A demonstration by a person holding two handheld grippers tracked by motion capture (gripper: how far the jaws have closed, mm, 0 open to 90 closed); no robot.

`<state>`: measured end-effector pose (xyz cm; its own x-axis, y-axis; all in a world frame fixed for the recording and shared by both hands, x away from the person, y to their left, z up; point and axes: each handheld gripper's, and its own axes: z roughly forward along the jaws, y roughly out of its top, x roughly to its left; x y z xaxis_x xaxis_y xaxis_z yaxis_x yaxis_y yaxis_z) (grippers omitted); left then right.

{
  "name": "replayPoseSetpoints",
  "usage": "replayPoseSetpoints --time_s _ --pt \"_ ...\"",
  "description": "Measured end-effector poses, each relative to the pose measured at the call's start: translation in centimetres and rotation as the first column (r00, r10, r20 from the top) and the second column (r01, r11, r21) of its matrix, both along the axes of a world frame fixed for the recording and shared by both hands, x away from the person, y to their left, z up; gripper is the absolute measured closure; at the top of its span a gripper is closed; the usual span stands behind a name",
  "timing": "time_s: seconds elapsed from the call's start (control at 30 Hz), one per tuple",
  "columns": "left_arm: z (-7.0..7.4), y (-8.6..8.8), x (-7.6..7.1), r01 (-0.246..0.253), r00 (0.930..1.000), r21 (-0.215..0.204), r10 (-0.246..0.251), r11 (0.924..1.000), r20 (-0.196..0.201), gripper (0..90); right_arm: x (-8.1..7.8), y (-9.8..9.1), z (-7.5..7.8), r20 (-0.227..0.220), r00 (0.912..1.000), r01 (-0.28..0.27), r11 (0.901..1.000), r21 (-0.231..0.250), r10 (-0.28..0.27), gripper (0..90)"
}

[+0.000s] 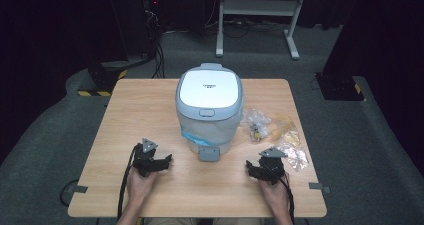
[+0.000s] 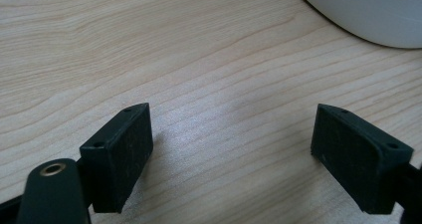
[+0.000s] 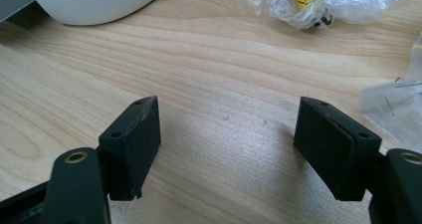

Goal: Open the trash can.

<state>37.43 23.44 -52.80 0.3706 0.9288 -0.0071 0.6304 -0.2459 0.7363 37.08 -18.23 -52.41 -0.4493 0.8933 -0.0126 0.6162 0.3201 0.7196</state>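
I had both grippers parked low on the near side of the wooden table [image 1: 150,110], and nothing was in either of them. My left gripper [image 1: 167,160] sat on the left, its jaws standing wide apart with only bare wood grain between the pads; in the left gripper view [image 2: 233,149] the gap was plain and the curved white base of the bin [image 2: 368,10] filled the upper right corner, well clear of the jaws. My right gripper [image 1: 248,167] mirrored it on the right, jaws likewise spread with nothing caught between them. In the right gripper view [image 3: 226,134] I saw table surface in the gap, the bin's pale wall up at the top left, and crinkled plastic at the top right.

The small lidded trash bin [image 1: 209,107] stood upright in the middle of the table, between the two grippers and a little farther from me. Its grey-white lid [image 1: 209,87] lay shut, a plastic liner with a blue edge [image 1: 192,135] showed under the rim, and the grey foot pedal [image 1: 208,154] pointed back at me. Neither gripper touched it.

Off to the bin's right lay a loose scatter of clear plastic wrappers [image 1: 277,132], some with yellow inside, spread toward the table's right edge. The nearest wrapper [image 3: 398,107] lay just beside my right gripper's outer jaw; I could not tell whether they touched.
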Motion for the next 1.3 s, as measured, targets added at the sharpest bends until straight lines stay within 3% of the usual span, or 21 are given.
replayPoseSetpoints --time_s 0.17,0.53,0.9,1.3 --pt "0.0 -0.2 0.0 -0.022 0.9998 0.004 0.022 0.9997 -0.002 15.5 0.0 0.0 0.0 0.0 1.0 0.0 1.0 0.0 0.0 26.2" --pt "0.0 -0.2 -0.1 -0.018 0.9998 0.008 0.018 0.9998 -0.004 15.5 0.0 0.0 0.0 0.0 1.0 0.0 1.0 0.0 0.0 26.2" --pt "0.3 -1.0 -0.5 0.022 0.9996 0.027 -0.022 0.9994 -0.016 14.8 0.0 0.0 0.0 0.0 1.0 -0.001 1.0 0.0 0.001 26.2" --pt "1.4 -3.9 -0.5 0.081 0.9967 -0.028 -0.081 0.9963 -0.002 11.9 0.0 0.0 0.0 0.0 1.0 -0.001 1.0 0.0 0.001 26.2"
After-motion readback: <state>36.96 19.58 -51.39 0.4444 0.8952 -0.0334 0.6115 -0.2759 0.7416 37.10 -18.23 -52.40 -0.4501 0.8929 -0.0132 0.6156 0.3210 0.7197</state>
